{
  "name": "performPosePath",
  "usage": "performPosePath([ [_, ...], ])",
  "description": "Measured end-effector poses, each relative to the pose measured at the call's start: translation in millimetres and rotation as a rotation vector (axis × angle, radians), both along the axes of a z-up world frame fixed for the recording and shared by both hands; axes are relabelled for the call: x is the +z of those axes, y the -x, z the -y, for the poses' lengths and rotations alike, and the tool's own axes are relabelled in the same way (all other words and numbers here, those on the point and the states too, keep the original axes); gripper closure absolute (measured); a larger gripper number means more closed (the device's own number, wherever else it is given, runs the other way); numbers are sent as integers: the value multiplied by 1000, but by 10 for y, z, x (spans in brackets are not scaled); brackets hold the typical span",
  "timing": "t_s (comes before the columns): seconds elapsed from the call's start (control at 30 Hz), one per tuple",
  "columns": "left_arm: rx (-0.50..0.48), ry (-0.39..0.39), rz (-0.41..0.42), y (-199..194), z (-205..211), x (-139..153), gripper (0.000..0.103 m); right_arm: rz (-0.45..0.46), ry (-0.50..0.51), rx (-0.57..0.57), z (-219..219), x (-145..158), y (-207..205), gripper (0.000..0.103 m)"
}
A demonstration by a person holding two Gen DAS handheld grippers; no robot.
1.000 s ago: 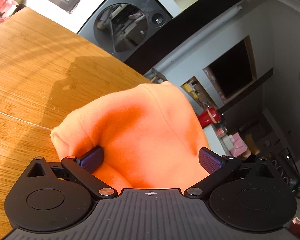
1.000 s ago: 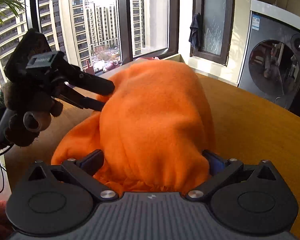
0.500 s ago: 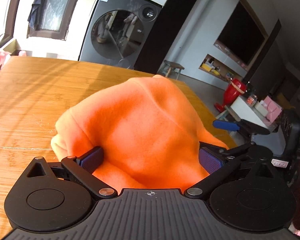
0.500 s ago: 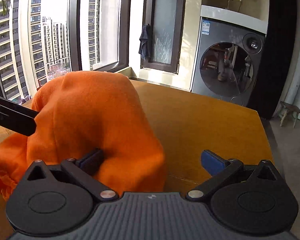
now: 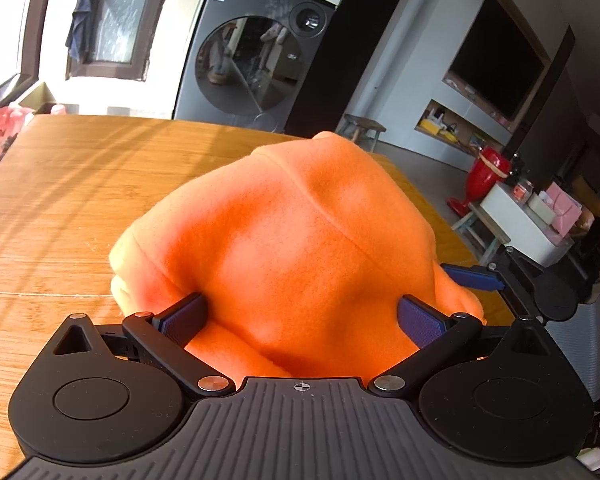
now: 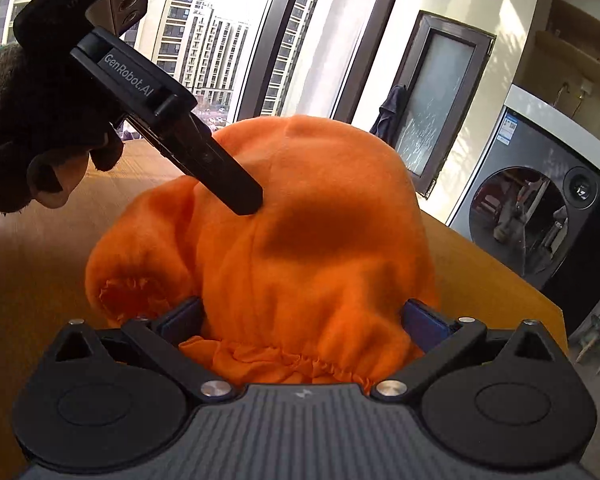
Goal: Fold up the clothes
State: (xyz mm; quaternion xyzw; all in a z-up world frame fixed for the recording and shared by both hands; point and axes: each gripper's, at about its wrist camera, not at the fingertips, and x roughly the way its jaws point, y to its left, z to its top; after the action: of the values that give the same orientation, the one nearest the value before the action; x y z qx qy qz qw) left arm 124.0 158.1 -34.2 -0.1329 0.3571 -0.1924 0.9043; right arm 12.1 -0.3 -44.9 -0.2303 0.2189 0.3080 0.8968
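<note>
Left gripper (image 5: 300,316) and right gripper (image 6: 302,318) — jaws spread wide; orange garment (image 5: 296,240) bunched between, above the worktop (image 5: 80,184).

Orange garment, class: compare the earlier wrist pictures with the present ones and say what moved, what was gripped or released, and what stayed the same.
Half a second ago the right gripper had cloth only against one finger; now the orange garment fills its open jaws, and the left gripper has swung back into its view, reaching into the cloth from above. The left gripper's view swung from tilted to level. Unchanged: the garment bulges between the left gripper's open fingers, over the wooden table.
</note>
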Motion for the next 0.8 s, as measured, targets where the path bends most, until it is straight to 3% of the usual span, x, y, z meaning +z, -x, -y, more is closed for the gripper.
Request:
performPosePath([
  [0.2, 80, 137, -45, 293, -295, -30, 0, -10, -13, -17, 11, 6, 12, 0],
  [0.53, -25, 262, -160, 206, -6, -294, 0, -18, -34, -24, 45, 24, -31, 0],
  [0.8, -83, 385, -171, 226, -14, -307, 0, -68, -95, -46, 216, 65, -73, 0],
])
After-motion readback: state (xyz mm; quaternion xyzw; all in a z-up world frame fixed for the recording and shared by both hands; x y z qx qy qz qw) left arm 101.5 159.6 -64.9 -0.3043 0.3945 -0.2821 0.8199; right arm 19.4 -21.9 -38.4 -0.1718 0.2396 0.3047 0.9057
